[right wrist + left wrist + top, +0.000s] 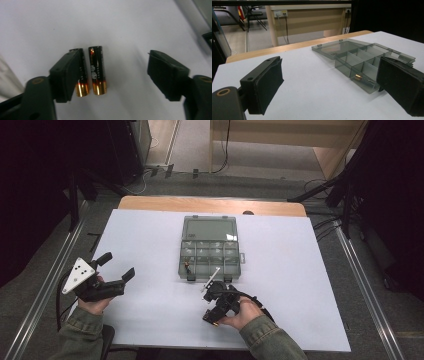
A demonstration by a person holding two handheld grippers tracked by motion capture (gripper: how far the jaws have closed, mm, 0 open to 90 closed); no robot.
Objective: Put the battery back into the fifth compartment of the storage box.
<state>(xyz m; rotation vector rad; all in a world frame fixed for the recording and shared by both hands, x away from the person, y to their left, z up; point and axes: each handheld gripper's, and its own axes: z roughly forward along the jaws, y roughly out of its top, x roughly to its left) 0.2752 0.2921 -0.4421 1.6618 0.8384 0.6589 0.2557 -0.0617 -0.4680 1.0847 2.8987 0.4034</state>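
1. Your right gripper (115,72) hangs low over the white table (300,285) near the front edge, jaws spread wide and holding nothing.
2. Two batteries (97,70) lie side by side on the table between those jaws, touching or nearly so, black bodies with gold ends toward the camera. One is partly hidden behind the jaw at the left of the right gripper view; the other lies clear in the gap.
3. Your left gripper (117,268) is held above the table's left side, well apart from the box, jaws wide open and empty.
4. Look at the organizer box (210,255): smoky translucent plastic, sitting at the table's middle, just beyond your right gripper. Its lid (210,228) is swung fully open and lies flat on the far side.
5. Dividers split the tray into small compartments. In the left gripper view, a small gold-tipped item (358,78) lies in the near corner compartment; you cannot tell exactly what it is. The other compartments that show look empty.
6. A thin white stick (211,278) slants by the box's near edge, above your right gripper; what it belongs to is unclear.
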